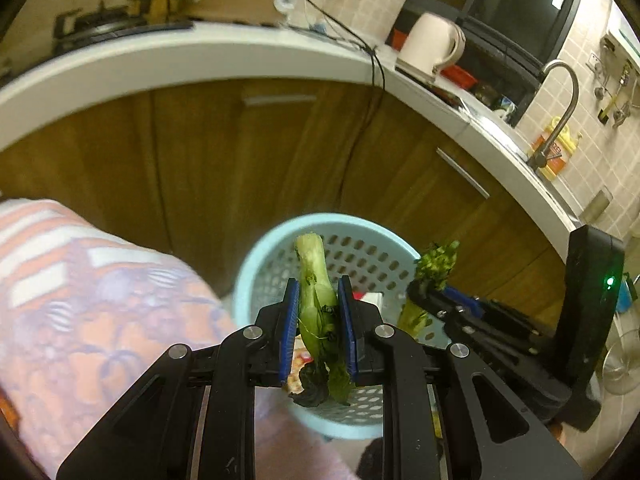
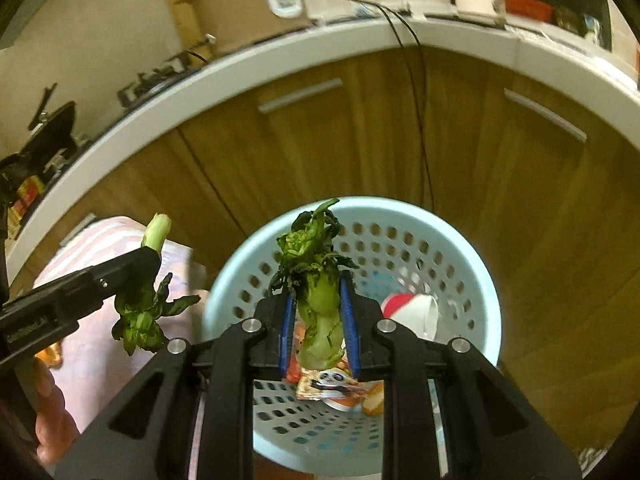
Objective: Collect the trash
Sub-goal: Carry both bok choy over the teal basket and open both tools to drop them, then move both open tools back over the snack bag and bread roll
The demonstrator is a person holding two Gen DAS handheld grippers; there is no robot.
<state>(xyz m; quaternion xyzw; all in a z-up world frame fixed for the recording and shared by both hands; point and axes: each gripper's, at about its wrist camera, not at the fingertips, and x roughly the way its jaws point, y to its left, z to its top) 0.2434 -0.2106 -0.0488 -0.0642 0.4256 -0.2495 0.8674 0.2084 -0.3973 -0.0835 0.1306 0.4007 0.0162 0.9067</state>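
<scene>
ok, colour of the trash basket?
Pale blue basket with perforated walls; clearest in the right wrist view.

The basket [image 2: 472,280] is smooth pale-blue plastic, pierced with holes. Each hand-held gripper [image 1: 319,320] [image 2: 318,332] has matt black plastic links, bright metal pivot pins and ribbed blue pads. The vegetable stalk [image 1: 316,292] and the second stalk [image 2: 320,304] look moist, their leaves limp and crinkled. At twelve o'clock the cabinet doors [image 2: 360,140] are grained wood with brushed metal handles under a smooth white surface [image 1: 200,52]. A glossy printed wrapper [image 2: 332,384] lies inside the basket.
</scene>
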